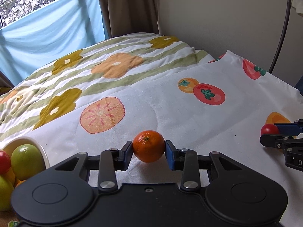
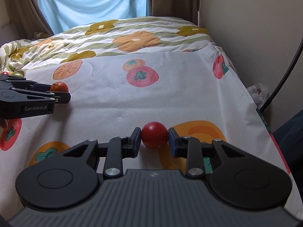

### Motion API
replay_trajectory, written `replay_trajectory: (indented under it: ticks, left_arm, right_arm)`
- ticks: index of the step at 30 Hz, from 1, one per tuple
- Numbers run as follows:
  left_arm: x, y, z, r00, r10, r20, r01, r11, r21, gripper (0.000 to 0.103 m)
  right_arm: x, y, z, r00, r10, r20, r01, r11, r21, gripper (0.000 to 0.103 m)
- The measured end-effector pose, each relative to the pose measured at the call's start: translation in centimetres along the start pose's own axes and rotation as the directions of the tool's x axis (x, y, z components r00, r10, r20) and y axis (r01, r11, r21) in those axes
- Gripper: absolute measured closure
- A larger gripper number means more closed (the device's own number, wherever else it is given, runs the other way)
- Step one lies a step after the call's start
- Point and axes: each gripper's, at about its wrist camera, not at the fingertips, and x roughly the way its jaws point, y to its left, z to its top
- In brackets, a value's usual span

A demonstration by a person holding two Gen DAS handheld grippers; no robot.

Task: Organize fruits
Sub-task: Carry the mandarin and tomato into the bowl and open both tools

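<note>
Nearest in the left wrist view, the left hand-held gripper (image 1: 148, 151) has its jaws closed in on a mandarin (image 1: 148, 146), both blue pads touching its sides, the fruit sitting on the white fruit-print sheet (image 1: 189, 117) of the bed. Just left of it stands a cream bowl (image 1: 44, 151) with green apples (image 1: 26, 160) and a small red fruit (image 1: 4, 161) inside — the bowl only partly in frame.

In the right wrist view, the right hand-held gripper (image 2: 155, 139) brackets a red ball-shaped fruit (image 2: 155, 137) on the same sheet; the left pad touches it, while whether the right pad does is hard to tell, so the grip itself is uncertain. The two grippers sit well apart, side by side.

Farther back lies a striped flower-print quilt (image 1: 117, 64), then a light blue cloth (image 1: 53, 30) across the window — brown curtains (image 1: 128, 7) beside it.
</note>
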Motion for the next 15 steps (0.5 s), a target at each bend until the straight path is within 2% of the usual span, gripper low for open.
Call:
replay_trajectory:
  ticks: [15]
  left_arm:
    - [-7.9,-1.2,-0.6,0.998,0.027,0.052,-0.018,0.986,-0.168,0.063]
  right_arm:
    - [-4.9,1.8,1.7,0.993,0.097,0.066,-0.092,0.992,-0.083,0.057]
